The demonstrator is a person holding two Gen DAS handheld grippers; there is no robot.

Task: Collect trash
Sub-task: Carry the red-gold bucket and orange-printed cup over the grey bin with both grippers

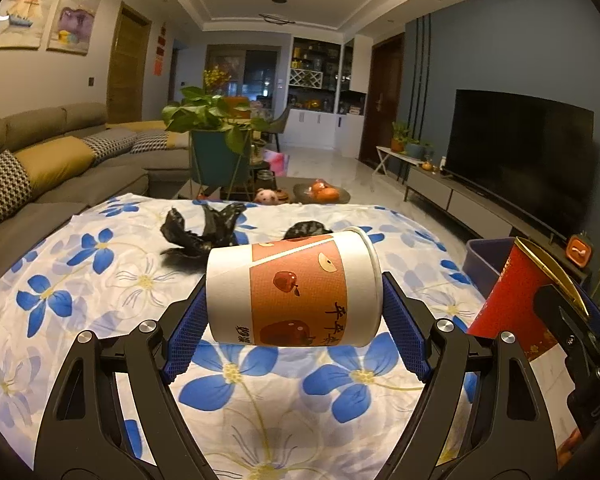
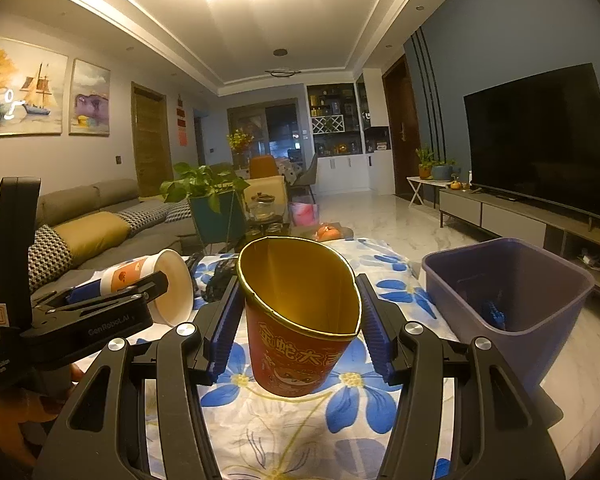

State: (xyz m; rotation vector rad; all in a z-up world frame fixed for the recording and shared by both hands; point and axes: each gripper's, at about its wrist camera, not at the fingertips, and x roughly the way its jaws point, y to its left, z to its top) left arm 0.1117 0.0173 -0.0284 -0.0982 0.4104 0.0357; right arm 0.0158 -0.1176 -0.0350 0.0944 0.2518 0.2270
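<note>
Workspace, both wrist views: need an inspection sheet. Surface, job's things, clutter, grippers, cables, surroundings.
Surface: table under a floral cloth, white with blue flowers.
Job's things: white and orange paper cup, held sideways off the cloth; red cup with gold lining, squashed at the rim; crumpled black plastic bags lying on the cloth; purple bin on the floor beside the table, something blue inside.
Clutter: nothing seen beyond the bags.
Grippers: left gripper fingers clamp the paper cup at both ends; right gripper fingers squeeze the red cup.
Cables: nothing seen.
Surroundings: sofa, potted plant, television, plate of oranges.
</note>
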